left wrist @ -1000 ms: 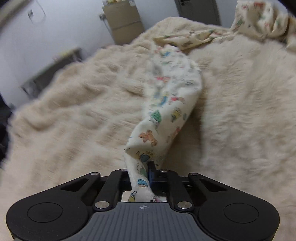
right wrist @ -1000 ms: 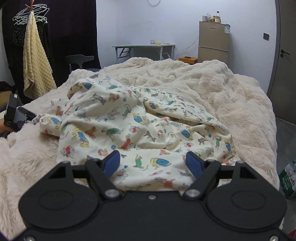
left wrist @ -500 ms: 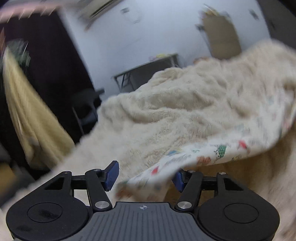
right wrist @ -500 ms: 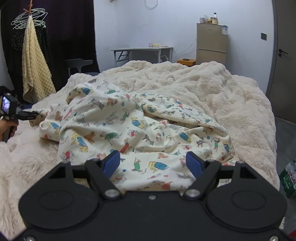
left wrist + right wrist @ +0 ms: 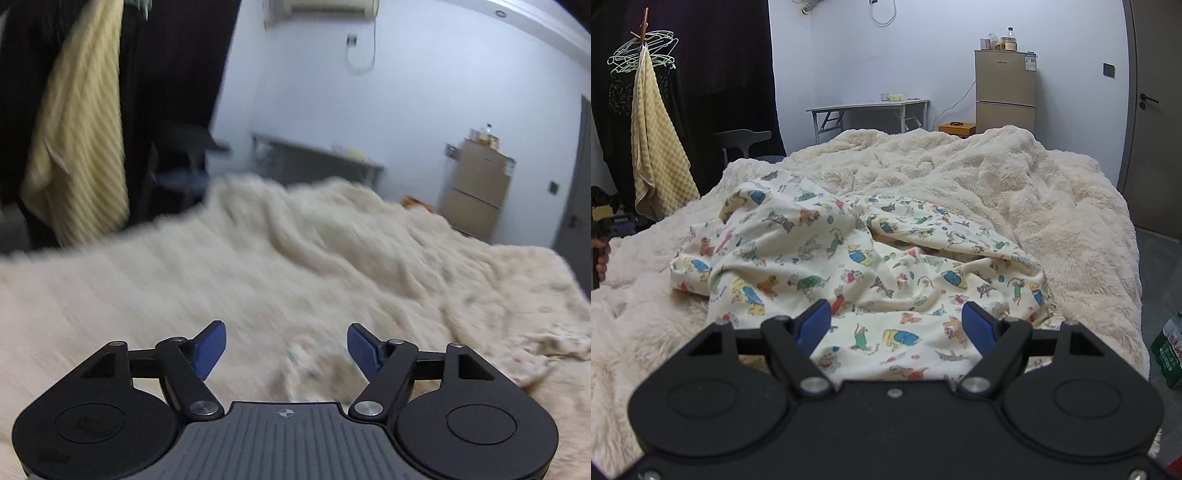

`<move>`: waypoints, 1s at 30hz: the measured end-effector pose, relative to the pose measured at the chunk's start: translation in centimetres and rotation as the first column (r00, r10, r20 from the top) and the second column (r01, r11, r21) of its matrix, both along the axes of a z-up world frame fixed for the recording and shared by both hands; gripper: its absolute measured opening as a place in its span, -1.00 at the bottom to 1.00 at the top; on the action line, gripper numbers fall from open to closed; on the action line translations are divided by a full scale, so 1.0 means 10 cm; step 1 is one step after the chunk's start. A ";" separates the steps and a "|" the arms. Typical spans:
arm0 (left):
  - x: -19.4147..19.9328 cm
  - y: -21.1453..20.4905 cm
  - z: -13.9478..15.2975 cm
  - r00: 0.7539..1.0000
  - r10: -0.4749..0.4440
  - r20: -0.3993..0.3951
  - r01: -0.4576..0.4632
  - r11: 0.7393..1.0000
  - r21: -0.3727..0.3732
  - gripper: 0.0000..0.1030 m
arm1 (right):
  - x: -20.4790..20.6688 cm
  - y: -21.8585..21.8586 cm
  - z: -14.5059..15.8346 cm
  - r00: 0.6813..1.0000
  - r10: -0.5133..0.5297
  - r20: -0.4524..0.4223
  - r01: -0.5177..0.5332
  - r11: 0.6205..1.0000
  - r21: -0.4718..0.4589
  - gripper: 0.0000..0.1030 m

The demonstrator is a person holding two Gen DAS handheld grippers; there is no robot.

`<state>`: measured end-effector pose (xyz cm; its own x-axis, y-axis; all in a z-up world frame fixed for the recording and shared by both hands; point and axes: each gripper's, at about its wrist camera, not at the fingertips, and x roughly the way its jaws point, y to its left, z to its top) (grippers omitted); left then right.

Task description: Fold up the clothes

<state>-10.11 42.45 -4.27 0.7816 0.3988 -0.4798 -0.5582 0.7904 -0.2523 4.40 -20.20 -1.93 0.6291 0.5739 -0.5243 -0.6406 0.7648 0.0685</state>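
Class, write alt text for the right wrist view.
A crumpled cartoon-print garment lies on a fluffy cream blanket, just beyond the open right gripper. Behind stand a fridge and a table.

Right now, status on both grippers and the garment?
Left gripper opening, nothing pinched. Right gripper open, hovering over printed garment. Garment crumpled on fluffy blanket, unfolded. Nothing in the way.

the crumpled cream animal-print garment (image 5: 871,266) heaps across the middle of the fluffy cream blanket-covered bed (image 5: 1052,206), with bare fleece open beyond it and along the right side. a yellow waffle towel (image 5: 657,155) hangs near the left edge, beside a grey chair (image 5: 742,138).
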 end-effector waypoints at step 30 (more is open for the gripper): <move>1.36 1.03 -0.10 0.978 -0.170 -0.121 0.031 0.690 -0.723 0.48 | 0.03 0.05 0.00 1.000 -0.004 -0.002 0.004 1.000 0.009 0.48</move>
